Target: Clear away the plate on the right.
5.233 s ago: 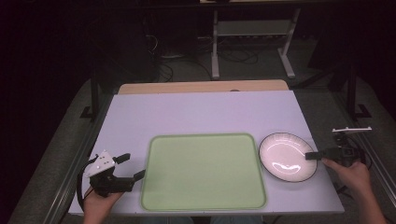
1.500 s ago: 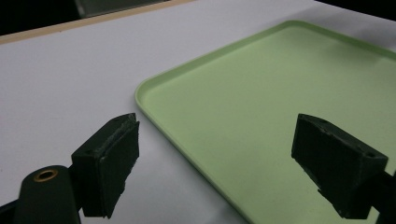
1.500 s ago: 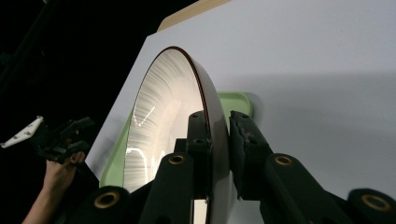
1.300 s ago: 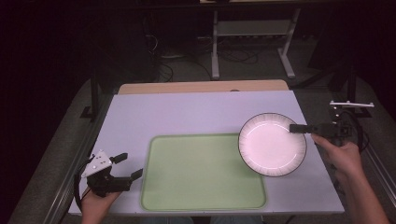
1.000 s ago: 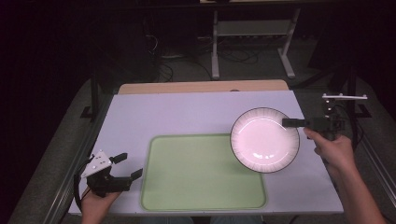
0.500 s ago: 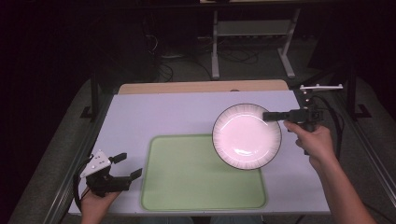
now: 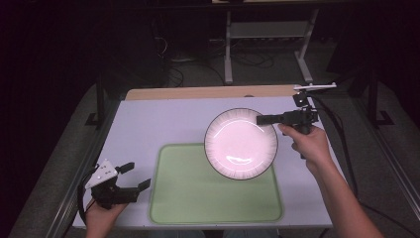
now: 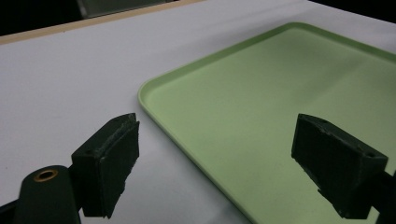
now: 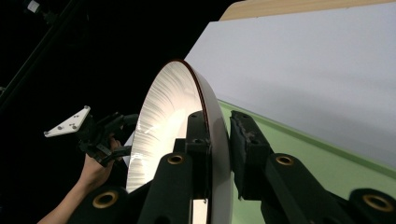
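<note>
Above the green tray [image 7: 198, 198], the right hand-held gripper [image 7: 265, 119] pinches a plate [image 7: 241, 144] by its rim (left hand-held gripper [image 7: 134, 176] spread, idle); that edge-only hold could slip.

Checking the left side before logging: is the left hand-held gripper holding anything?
No, the left hand-held gripper is open with nothing between its jaws.

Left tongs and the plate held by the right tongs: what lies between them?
Only the green tray and bare white table, seen in the high view.

A white table [image 7: 163, 124] (pale wooden strip along its far edge), metal stand [image 7: 267, 34] beyond
</note>
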